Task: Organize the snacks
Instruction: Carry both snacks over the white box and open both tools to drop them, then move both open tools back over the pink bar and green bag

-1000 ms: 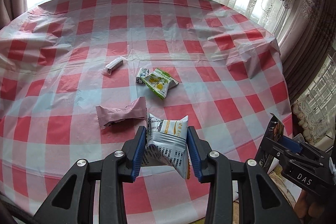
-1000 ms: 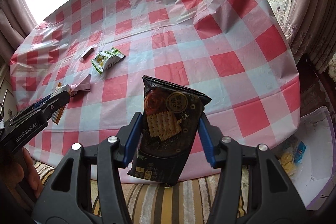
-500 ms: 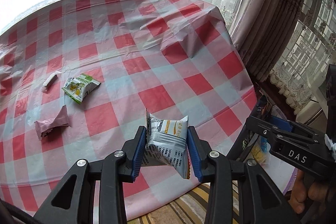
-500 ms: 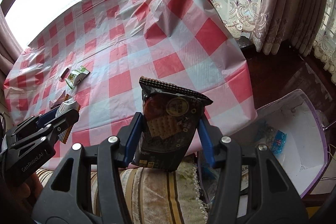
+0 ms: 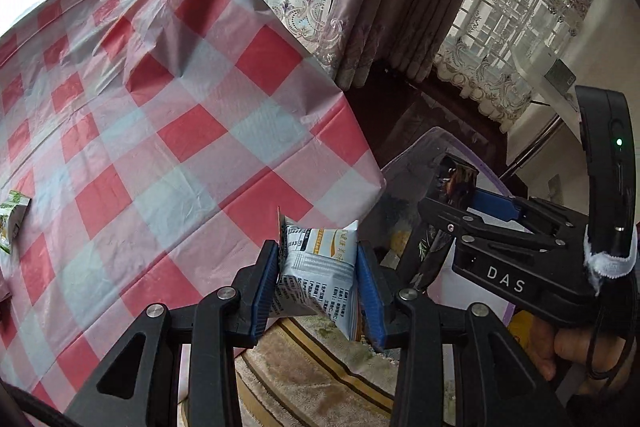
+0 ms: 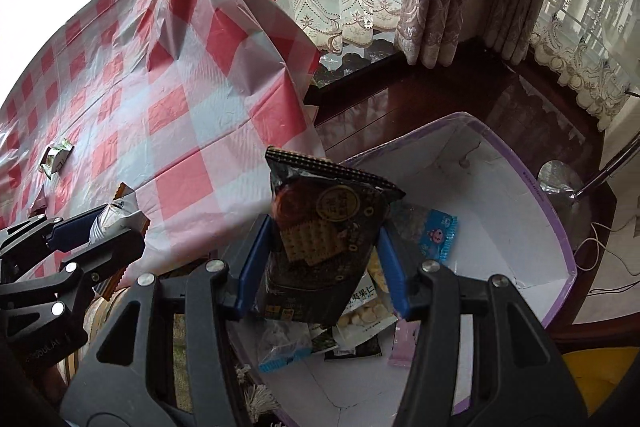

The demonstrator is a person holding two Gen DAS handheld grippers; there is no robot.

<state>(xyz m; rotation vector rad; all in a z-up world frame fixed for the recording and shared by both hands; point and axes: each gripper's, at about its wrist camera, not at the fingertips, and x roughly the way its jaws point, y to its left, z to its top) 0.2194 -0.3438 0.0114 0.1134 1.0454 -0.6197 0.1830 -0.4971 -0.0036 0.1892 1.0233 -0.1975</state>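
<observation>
With the right gripper [image 6: 320, 259] clamped on the cracker pack [image 6: 324, 239] above the box [image 6: 532, 195] at lower right and the left gripper [image 5: 318, 281] clamped on the white packet [image 5: 320, 267] beside the counter [image 5: 168, 131] edge, the transfer step is in hand; next, part each pair of fingers over the box.

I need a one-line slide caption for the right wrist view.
Right gripper holds a dark cracker packet above a white box of snacks.

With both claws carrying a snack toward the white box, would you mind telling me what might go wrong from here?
1. The left claw holds its white packet over the table's edge, short of the white box; released now, it would likely miss.
2. The dark cracker bag hangs tilted in the right claw and might slip.
3. The claws are close and may collide at the box.
</observation>
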